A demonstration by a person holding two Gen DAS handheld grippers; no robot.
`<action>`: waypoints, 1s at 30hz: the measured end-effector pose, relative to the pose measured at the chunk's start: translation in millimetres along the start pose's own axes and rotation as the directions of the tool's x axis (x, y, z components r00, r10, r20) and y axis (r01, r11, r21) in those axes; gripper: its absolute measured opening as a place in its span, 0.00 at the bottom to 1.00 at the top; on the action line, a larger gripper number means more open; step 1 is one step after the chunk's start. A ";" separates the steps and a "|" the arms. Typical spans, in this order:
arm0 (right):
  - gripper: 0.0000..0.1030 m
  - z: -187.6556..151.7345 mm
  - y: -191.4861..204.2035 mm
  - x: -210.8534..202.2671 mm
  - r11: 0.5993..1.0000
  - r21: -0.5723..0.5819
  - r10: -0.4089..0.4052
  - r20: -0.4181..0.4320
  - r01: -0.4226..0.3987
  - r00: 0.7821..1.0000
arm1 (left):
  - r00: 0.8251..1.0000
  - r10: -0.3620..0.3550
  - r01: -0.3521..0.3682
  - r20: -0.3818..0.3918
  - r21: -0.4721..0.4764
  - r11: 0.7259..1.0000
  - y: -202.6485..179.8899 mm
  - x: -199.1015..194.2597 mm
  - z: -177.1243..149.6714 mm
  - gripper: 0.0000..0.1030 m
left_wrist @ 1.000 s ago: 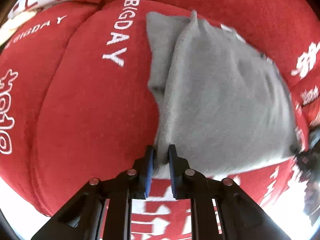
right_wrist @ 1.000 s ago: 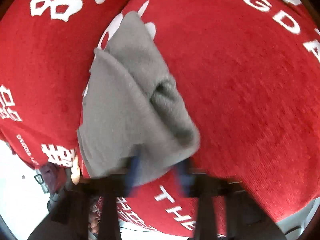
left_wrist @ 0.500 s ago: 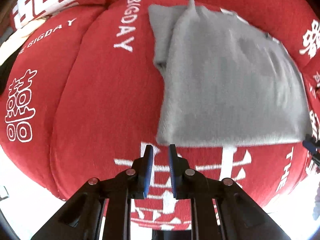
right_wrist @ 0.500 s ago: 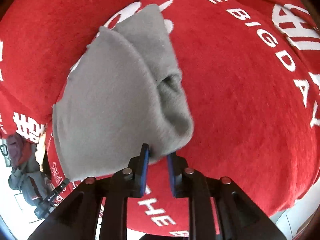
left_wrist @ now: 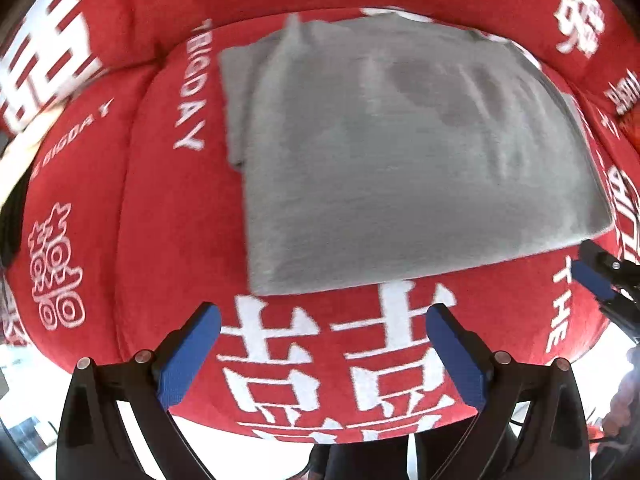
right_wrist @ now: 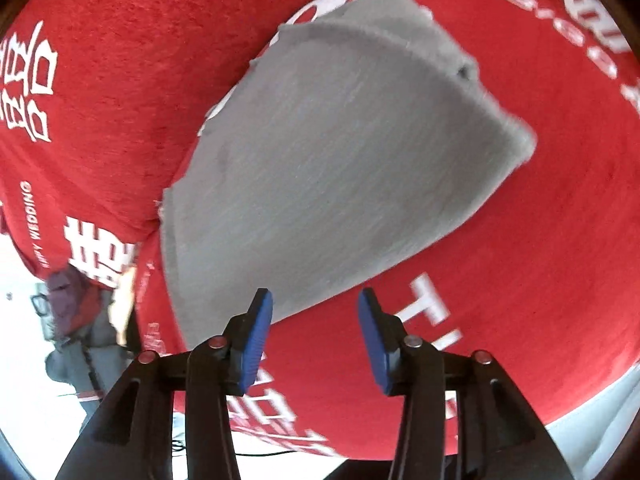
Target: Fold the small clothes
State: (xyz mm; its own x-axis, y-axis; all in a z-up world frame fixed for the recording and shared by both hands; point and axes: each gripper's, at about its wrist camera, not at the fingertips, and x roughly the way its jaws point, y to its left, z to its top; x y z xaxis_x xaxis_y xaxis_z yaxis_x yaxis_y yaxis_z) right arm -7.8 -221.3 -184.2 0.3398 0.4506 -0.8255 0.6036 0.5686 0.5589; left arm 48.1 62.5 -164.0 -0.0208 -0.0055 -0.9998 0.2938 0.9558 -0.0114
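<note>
The left gripper (left_wrist: pixel 322 336) has just sprung wide apart, nothing between its blue pads, and hangs just clear of the folded grey garment (left_wrist: pixel 404 152). The right gripper (right_wrist: pixel 315 332) has been opening too, partway, empty beside the garment's near edge, which lies flat on the red cover (right_wrist: pixel 540 240)

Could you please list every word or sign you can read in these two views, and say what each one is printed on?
"BIGDAY": white, on the red cover, left of the grey garment.
"THE": white, on the same cover, near its front edge.
"WEDDING": small white print, right wrist view; the word before it is too blurred.
Large white Chinese characters: several on the cover.
Grey garment: no print visible.
</note>
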 end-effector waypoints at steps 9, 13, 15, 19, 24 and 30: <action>0.65 -23.9 32.2 -0.7 0.999 -0.041 -0.026 0.077 0.029 0.997 | 0.995 -0.100 0.101 -0.020 0.106 0.989 -25.1 -13.4 3.8 1.00; 0.71 -30.3 38.2 -0.4 1.000 -0.016 -0.005 0.092 0.006 0.996 | 0.997 -0.077 0.074 0.012 0.139 0.988 -35.9 -20.3 10.9 1.00; 0.71 -32.5 36.9 -2.4 1.000 0.007 0.001 0.108 -0.001 0.994 | 0.996 -0.083 0.077 0.037 0.134 0.988 -37.3 -27.6 16.0 1.00; 0.71 -35.2 41.5 -9.3 1.000 0.011 -0.014 0.134 0.013 0.991 | 0.996 -0.072 0.062 0.059 0.155 0.986 -42.9 -35.2 25.2 1.00; 0.71 -35.9 46.4 -20.5 1.000 0.006 -0.029 0.182 0.028 0.983 | 0.995 -0.047 0.030 0.082 0.204 0.978 -47.2 -36.9 28.9 1.00; 0.75 -44.8 46.8 -26.3 0.999 0.035 -0.016 0.219 0.009 0.975 | 0.995 -0.035 0.012 0.094 0.238 0.971 -44.1 -41.1 19.2 1.00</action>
State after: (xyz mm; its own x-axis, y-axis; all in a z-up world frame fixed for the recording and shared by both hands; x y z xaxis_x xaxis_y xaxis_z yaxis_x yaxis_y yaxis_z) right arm -20.8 -175.8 -132.8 0.4799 0.2792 -0.8317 0.6315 0.5482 0.5484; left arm 54.3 14.9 -122.7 0.0590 -0.0670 -0.9960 0.5122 0.8584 -0.0274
